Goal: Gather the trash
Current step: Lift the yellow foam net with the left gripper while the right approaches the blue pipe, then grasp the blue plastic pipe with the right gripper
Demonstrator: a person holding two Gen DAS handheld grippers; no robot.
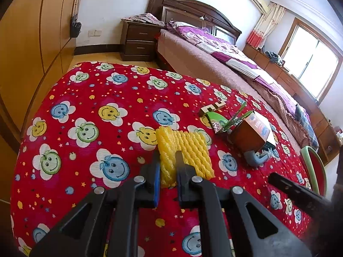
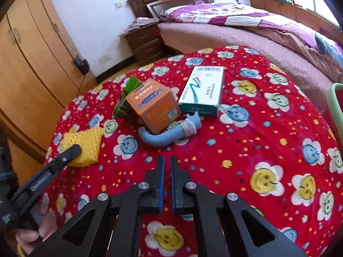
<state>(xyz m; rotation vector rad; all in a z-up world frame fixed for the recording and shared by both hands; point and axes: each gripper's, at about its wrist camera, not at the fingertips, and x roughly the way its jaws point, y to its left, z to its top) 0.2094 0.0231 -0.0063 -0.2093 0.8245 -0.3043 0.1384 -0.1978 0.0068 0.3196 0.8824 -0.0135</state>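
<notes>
Yellow foam net (image 1: 184, 150) clamped in left tool (image 1: 168, 160).

Ahead of the right gripper (image 2: 167, 162) the red tabletop (image 2: 246, 150) lies bare up to the blue curved tube (image 2: 163, 138). Behind the tube the orange box (image 2: 153, 105), white carton (image 2: 202, 90) and green wrapper (image 2: 126, 98) crowd together. To the right the cloth is open; a chair back (image 2: 336, 105) stands at its edge. On the left, the yellow foam net (image 2: 85, 145) and left gripper (image 2: 74, 150) block passage.
</notes>
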